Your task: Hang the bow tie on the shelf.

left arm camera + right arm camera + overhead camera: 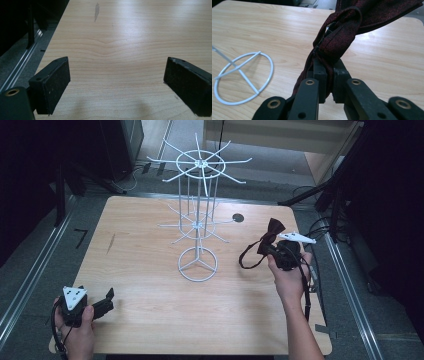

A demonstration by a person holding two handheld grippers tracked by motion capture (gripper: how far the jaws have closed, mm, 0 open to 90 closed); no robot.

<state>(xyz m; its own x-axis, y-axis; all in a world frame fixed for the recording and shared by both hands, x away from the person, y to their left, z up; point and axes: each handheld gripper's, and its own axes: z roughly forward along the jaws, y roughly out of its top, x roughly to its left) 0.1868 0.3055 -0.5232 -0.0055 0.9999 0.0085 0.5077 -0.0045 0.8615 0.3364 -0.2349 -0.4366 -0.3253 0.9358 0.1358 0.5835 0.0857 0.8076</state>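
A pale wooden table [150, 285] fills the scene, dark floor around it. At its three o'clock edge the dark red bow tie [272, 232] hangs off the surface, its strap looping down at the nine o'clock side of the right gripper [281, 254], whose jaws are clamped on the fabric near the knot [329, 53]. It looks light, soft and floppy — best pinched at the knot, the loop left free to hook. The white wire rack [198, 220] stands at centre. At seven o'clock the left gripper [117, 82] rests spread wide and empty.
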